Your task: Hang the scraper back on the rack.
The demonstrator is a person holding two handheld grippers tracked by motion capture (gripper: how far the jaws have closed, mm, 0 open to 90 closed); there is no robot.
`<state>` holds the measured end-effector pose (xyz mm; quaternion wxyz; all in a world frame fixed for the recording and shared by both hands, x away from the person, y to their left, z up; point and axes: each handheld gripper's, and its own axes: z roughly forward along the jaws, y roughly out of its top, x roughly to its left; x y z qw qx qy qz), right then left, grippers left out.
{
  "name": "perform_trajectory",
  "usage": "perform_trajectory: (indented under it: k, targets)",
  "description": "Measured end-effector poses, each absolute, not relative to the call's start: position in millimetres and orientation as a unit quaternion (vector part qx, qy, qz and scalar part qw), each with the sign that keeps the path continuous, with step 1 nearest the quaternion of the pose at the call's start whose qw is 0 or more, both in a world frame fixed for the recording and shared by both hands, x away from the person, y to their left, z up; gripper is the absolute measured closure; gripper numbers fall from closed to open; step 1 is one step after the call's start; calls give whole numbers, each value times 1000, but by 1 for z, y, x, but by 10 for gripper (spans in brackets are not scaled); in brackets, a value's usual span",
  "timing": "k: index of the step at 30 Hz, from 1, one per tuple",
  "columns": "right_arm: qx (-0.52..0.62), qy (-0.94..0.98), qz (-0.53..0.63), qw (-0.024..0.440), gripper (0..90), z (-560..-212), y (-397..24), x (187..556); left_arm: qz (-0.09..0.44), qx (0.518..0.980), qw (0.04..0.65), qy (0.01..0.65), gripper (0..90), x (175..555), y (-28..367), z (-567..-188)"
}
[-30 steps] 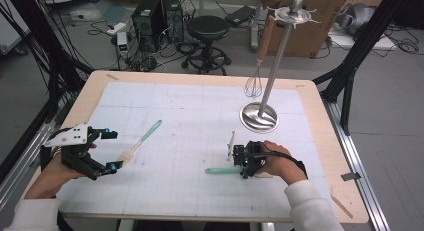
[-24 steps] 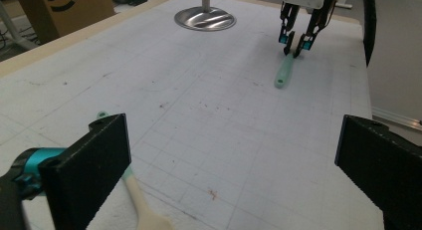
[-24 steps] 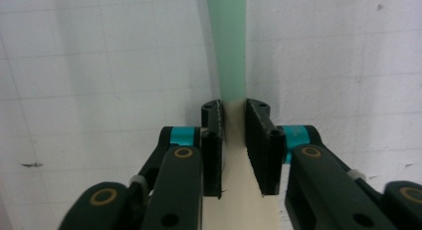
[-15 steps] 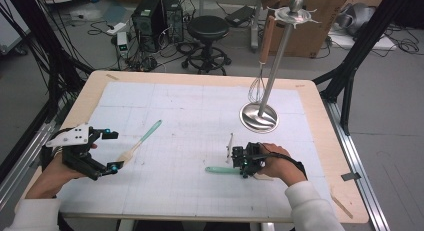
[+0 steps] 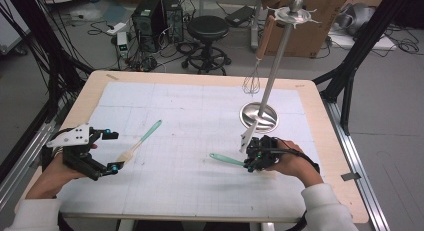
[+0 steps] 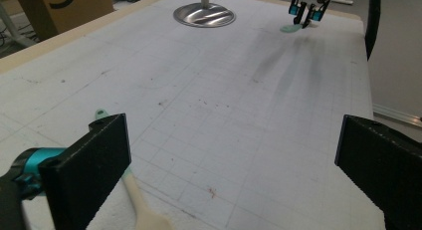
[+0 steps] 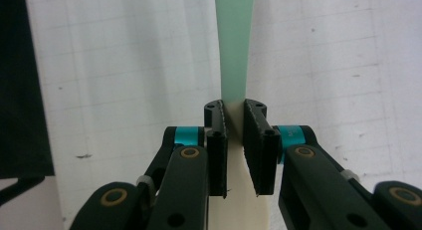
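Right gripper clamped on a green-handled spatula near the table's right edge, for lifting; left gripper open beside another spatula.

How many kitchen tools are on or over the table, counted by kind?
Green-handled cream spatulas: 2
Wooden-handled wire whisk, hanging on the stand: 1
Steel hanging stand with round base: 1
Total: 4

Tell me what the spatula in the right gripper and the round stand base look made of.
Spatula: matte mint-green handle joined to a cream blade, likely silicone or plastic; even, dull surface. Stand base: polished metal, probably steel; mirror-like reflections. Right gripper clamps the spatula.
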<state>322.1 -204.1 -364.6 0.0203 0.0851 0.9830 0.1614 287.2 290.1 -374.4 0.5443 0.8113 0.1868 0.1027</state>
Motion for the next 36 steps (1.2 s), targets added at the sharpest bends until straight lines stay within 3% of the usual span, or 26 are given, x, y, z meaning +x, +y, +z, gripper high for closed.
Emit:
perform_trajectory:
  k: [26,36]
  targets:
    - [176,913,359,82,805,-272,-308,311,103,813,542,188,17,288,290,-375]
    - [200,888,406,86,806,-247,-333,316,104,814,539,190,17,288,289,-376]
